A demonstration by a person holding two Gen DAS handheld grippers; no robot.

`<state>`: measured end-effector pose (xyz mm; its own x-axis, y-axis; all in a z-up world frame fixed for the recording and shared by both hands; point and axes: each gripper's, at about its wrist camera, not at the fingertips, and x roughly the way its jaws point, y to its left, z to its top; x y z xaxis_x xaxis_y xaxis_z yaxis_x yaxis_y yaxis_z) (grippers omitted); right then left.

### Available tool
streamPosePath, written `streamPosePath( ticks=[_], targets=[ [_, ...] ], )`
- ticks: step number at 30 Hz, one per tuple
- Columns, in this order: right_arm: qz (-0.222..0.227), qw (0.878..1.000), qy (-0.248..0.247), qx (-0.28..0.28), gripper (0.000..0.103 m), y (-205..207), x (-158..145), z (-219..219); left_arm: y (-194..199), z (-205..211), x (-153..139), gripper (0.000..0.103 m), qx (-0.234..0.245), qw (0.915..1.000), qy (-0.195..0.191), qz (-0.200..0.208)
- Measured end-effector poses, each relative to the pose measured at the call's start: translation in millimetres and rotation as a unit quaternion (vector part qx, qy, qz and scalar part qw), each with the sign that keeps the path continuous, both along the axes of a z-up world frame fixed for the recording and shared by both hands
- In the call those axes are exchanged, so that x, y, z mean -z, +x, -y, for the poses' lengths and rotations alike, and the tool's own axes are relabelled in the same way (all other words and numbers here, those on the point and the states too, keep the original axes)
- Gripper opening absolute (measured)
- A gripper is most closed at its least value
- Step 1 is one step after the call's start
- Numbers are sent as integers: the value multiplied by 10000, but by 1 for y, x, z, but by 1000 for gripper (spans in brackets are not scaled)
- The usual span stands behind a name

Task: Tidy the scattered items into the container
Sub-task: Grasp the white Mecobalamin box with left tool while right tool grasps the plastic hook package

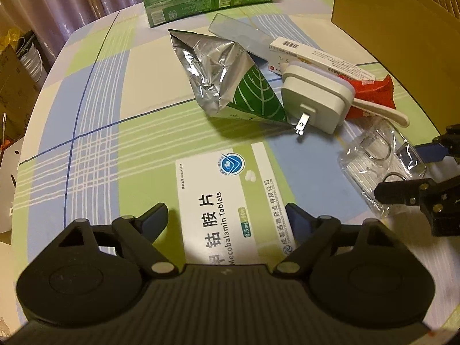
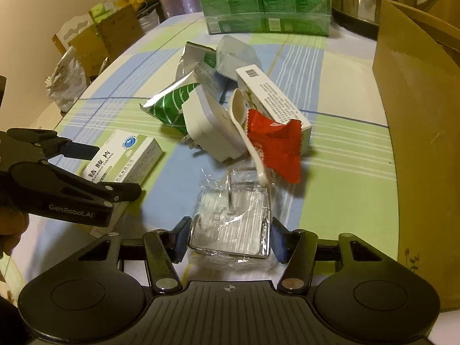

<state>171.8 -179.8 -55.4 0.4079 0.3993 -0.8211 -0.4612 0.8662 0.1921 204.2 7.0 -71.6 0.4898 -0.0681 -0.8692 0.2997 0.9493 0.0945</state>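
The cardboard box (image 2: 417,132), surely the container, is standing off to the right of the right gripper (image 2: 228,240), well apart from the pile. Its opening is running out of both views, so I cannot tell what is in it.

Ahead of both tools the heap is lying on the checked tablecloth (image 1: 95,120): a foil pouch (image 1: 212,69), a white plug adapter (image 1: 314,96), a long carton (image 2: 273,97), a red wrapper (image 2: 274,143) and a white spoon (image 2: 244,126), all overlapping.

The left gripper (image 1: 227,220) is reaching wide open over the near end of the tablet box (image 1: 233,201), fingers either side. I cannot tell whether they are touching it. It should be closing squarely across the narrow faces so the box is not twisting out.

The right gripper is spread around the clear plastic packet (image 2: 233,221), blue pads just beside its edges; whether they are pressing yet is hard to make out. That crinkly film looks slippery, so it is needing a low, firm pinch on the stiffer inner tray.

The spoon's tip seems to be resting on the packet's far end and may be dragged along. What the packet is holding is unclear through the glare.
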Motion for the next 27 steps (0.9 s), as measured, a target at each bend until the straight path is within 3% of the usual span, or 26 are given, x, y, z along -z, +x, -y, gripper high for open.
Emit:
streamPosePath(
  ticks=[7,27],
  targets=[
    [-15,10000,0,9,52,-2,-2,2,-2,1,-3,71,30,9999,-120,-64],
    [146,9988,464,61,52,-29,-29,21,-20,9,-30,69,205,9994,-197,206]
  ],
)
